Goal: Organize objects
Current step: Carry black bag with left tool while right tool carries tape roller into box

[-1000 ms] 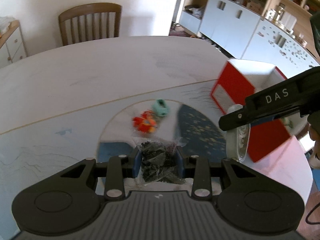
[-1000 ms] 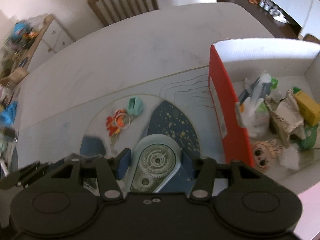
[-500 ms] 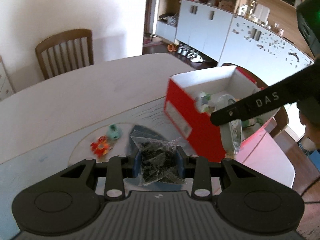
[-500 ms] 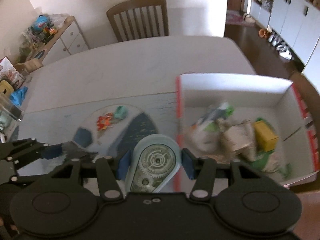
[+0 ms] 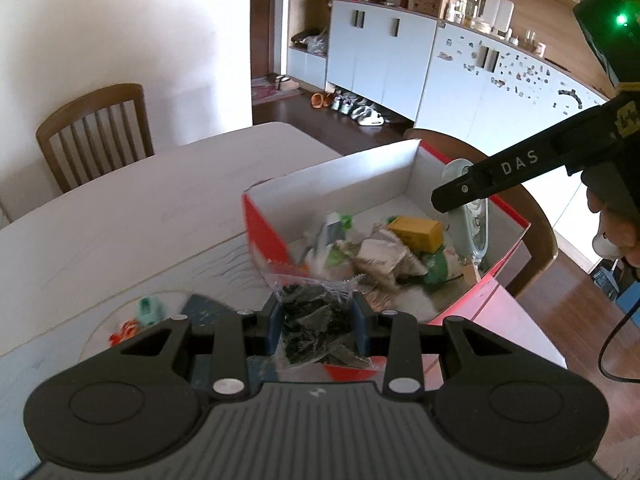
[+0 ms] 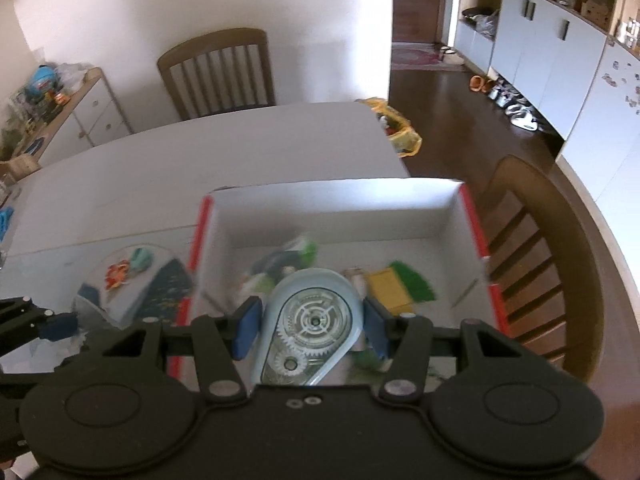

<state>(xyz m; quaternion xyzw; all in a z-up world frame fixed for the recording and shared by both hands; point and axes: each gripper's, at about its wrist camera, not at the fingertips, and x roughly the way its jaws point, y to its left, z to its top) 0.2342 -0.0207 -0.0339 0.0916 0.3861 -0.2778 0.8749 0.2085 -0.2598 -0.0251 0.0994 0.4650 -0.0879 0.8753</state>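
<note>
Your box (image 5: 266, 232) is red outside, white inside. You see a yellow carton (image 5: 416, 233) there beside something green. The bag (image 5: 318, 322) holds dark bits; the tape dispenser (image 6: 310, 324) is pale blue with clear gears.

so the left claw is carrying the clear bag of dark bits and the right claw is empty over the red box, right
Not quite. The left claw does carry the clear bag of dark bits, but the right claw is not empty: the right wrist view shows its blue pads clamped on a pale blue tape dispenser over the red box.
</note>
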